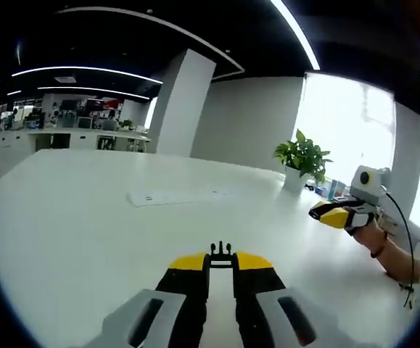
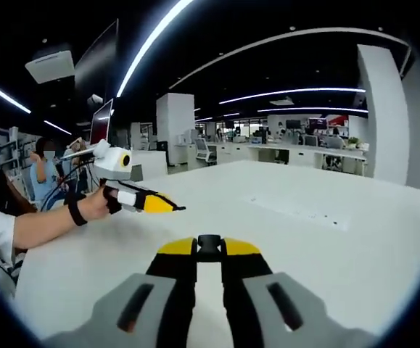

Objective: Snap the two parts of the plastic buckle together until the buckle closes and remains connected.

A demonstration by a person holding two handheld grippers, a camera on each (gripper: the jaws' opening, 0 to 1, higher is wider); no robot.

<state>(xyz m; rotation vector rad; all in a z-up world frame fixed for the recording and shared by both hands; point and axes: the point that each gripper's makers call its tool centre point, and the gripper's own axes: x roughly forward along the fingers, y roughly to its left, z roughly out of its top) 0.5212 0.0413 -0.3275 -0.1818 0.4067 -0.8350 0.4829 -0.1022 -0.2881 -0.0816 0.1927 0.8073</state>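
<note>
My left gripper (image 1: 221, 264) is shut on a small black buckle part (image 1: 220, 251), whose prongs stick out past the yellow fingertips. It hangs above the white table (image 1: 86, 232). In the right gripper view, my right gripper (image 2: 208, 252) is shut on the other black buckle part (image 2: 209, 245), a short block between its yellow tips. The two grippers are well apart. The right gripper (image 1: 334, 215) appears at the right of the left gripper view, held in a hand. At the left of the right gripper view a hand holds the left gripper (image 2: 157, 204).
A flat white keyboard-like slab (image 1: 177, 196) lies mid-table, also visible as a slab (image 2: 297, 210) in the right gripper view. A potted plant (image 1: 302, 156) stands near the far edge by the window. People (image 2: 43, 170) and a monitor (image 2: 101, 119) are beyond the table.
</note>
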